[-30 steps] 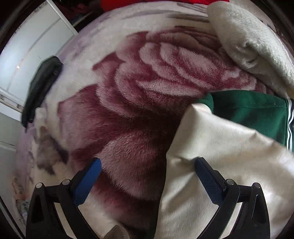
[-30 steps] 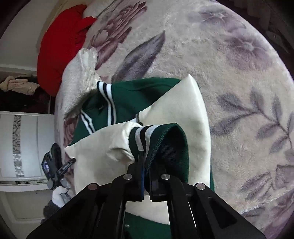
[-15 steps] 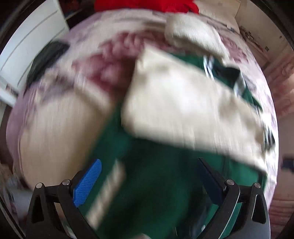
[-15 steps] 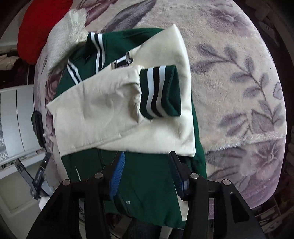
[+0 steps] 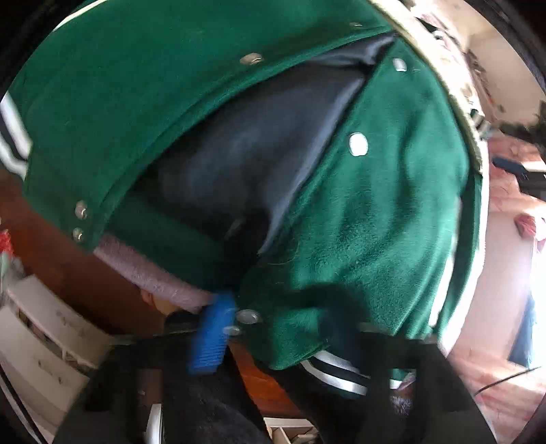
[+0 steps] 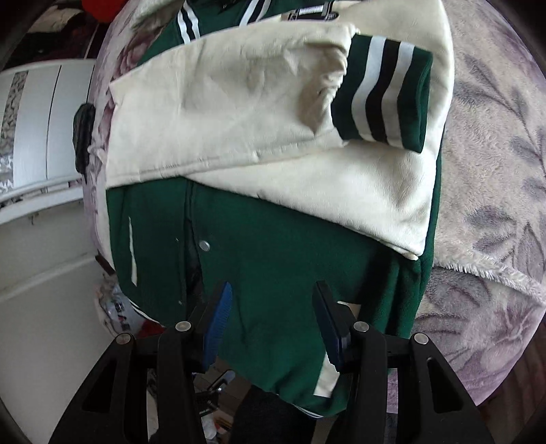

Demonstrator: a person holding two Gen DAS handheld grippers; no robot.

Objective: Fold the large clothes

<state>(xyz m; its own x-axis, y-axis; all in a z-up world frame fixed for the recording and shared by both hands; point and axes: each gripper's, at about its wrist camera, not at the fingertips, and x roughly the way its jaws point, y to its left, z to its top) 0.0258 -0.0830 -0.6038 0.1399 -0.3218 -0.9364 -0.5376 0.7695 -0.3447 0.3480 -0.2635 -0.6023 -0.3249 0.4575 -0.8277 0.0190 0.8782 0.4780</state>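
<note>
You're working over a plush blanket (image 6: 494, 191) printed with grey-purple leaves and flowers; it covers the bed and drops off along the near edge. Off to the left in your right wrist view, a white cabinet (image 6: 37, 136) with a patterned panel stands beside the bed, and a small dark object (image 6: 83, 136) lies on the blanket's left edge. Something red (image 6: 99, 8) sits at the far end.

The jacket (image 6: 279, 246) lies on the blanket, green body toward you, hem hanging over the near edge. Both cream sleeves (image 6: 232, 112) are folded across the chest, and one striped cuff (image 6: 382, 92) rests on top at the right. Your right gripper (image 6: 271, 324) hovers at the hem with jaws spread apart, green cloth showing between them, nothing pinched.

Your left wrist view, blurred, gives what the other cannot: the jacket from below the hem, front flaps parted, the dark lining (image 5: 259, 136) showing between rows of silver snaps (image 5: 358, 144). You also see the wooden floor (image 5: 68, 273) and white drawers (image 5: 44, 341) at lower left, plus a bright room off to the right. Your left gripper (image 5: 283, 341) is up against the hem; one blue pad (image 5: 211, 338) shows beside a snap, the other is buried in green cloth, so I cannot tell whether those jaws are pinching.
</note>
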